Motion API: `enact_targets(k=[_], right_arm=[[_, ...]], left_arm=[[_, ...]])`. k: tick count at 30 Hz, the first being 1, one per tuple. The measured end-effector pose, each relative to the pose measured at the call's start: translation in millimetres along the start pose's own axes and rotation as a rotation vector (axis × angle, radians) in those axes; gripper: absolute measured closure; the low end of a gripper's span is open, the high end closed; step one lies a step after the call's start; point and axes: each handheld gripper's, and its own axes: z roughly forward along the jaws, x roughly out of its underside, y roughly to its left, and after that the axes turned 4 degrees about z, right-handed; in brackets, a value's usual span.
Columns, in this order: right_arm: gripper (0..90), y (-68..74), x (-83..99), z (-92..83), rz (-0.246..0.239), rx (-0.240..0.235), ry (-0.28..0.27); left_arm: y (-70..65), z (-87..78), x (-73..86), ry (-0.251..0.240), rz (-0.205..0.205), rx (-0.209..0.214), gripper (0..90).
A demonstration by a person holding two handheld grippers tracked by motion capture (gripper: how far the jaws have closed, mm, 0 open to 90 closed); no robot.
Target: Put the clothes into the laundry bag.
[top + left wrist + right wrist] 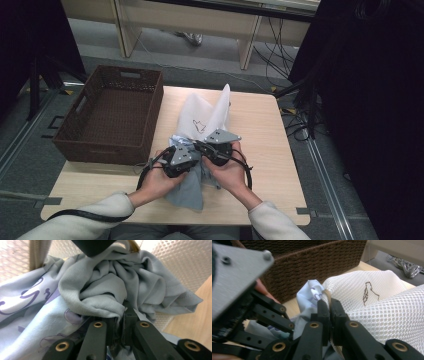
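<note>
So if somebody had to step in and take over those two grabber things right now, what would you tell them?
Left gripper: shut on a fold of the grey-blue shirt.
Right gripper: shut on the rim of the white mesh bag, at its opening.
Where things are: the bag lies mid-table; the shirt is bunched at its mouth, part hanging toward the near edge. The brown basket stands at the left.
Done: both grips look firm.
Left: probably pushing the rest of the shirt into the bag.
</note>
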Motion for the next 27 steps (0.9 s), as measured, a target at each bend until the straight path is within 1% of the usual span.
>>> enact_targets(k=[1,2,5,7,8,9,10,11,12,13,14,15,16,17,18,19,20,21,22,23,24,25,26,27], right_arm=[[88.5,-0.9,-0.2,-0.2,-0.004,-0.001,0.0],[88.4,-0.8,-0.3,-0.2,-0.005,0.0,0.001],[88.4,0.3,-0.5,-1.0,0.003,-0.007,0.005],[88.4,0.5,-0.5,-0.9,0.004,-0.008,0.004],[88.4,-0.7,-1.1,-1.4,-0.012,-0.013,0.008],[88.4,-0.7,-1.1,-1.5,-0.013,-0.014,0.008],[88.5,-0.4,-1.1,-1.8,-0.009,-0.016,0.01],[88.4,1.0,-1.1,-2.8,0.014,-0.019,0.022],[88.5,0.2,-1.4,-2.7,0.003,-0.024,0.02],[88.5,0.2,-1.4,-2.7,0.003,-0.024,0.02],[88.5,-2.2,-1.3,-3.7,0.001,-0.005,0.009],[88.5,-2.2,-1.3,-3.7,0.001,-0.005,0.009],[88.4,-3.2,-0.9,-3.3,0.001,-0.001,-0.002],[88.4,-5.5,-0.5,-4.1,0.006,0.0,0.006],[88.4,-7.7,-0.5,-5.2,0.007,0.002,0.012],[88.4,-8.0,-0.4,-5.3,0.013,0.003,0.013],[88.4,-10.6,-0.8,-5.8,0.015,0.007,0.013],[88.4,-11.5,-1.1,-5.9,0.01,0.006,0.01],[88.4,-11.1,-0.8,-5.4,0.017,0.014,0.002],[88.4,-12.1,-1.2,-5.2,0.005,0.011,-0.002],[88.4,-11.8,-1.5,-6.4,0.022,0.01,0.009],[88.4,-11.8,-1.5,-6.4,0.022,0.01,0.009],[88.4,-11.0,-1.9,-8.1,0.046,0.008,0.024],[88.4,-11.0,-1.9,-8.1,0.046,0.008,0.024]], left_arm=[[0.0,1.6,0.3,0.002,-0.005,0.001,83.1],[-1.1,5.0,0.7,-0.013,-0.023,-0.003,83.1],[0.2,8.3,2.2,-0.003,-0.002,-0.012,82.8],[-0.4,10.7,3.5,-0.007,-0.006,-0.016,82.7],[-0.8,12.7,4.7,-0.009,-0.008,-0.014,82.4],[0.2,14.1,6.2,0.003,0.011,-0.02,82.3],[0.2,14.1,6.2,0.003,0.011,-0.02,82.1],[0.4,16.6,7.5,-0.006,0.03,-0.019,81.6],[-0.3,17.4,8.3,-0.009,0.02,-0.013,80.8],[-0.3,17.4,8.3,-0.009,0.02,-0.013,79.5],[1.8,16.2,8.5,0.003,0.048,0.01,76.3],[1.8,16.2,8.5,0.003,0.048,0.01,73.8],[1.1,14.3,8.5,-0.018,0.035,0.015,73.8],[-0.2,11.7,7.9,-0.032,0.03,0.032,68.1],[0.7,8.2,7.8,-0.029,0.053,0.035,59.9],[-1.6,3.0,7.2,-0.052,0.046,0.032,56.3],[-2.9,-3.0,7.3,-0.057,0.053,0.027,47.9],[-4.2,-13.8,8.3,-0.071,0.061,0.012,45.2],[-4.1,-19.6,9.6,-0.078,0.069,-0.005,43.7],[-4.1,-19.6,9.6,-0.078,0.069,-0.005,41.0],[-3.4,-25.6,12.3,-0.073,0.065,-0.026,39.3],[-1.9,-29.4,14.9,-0.06,0.051,-0.033,39.3],[2.7,-31.4,21.0,-0.009,0.035,-0.037,35.6],[2.7,-31.4,21.0,-0.009,0.035,-0.037,33.9]])
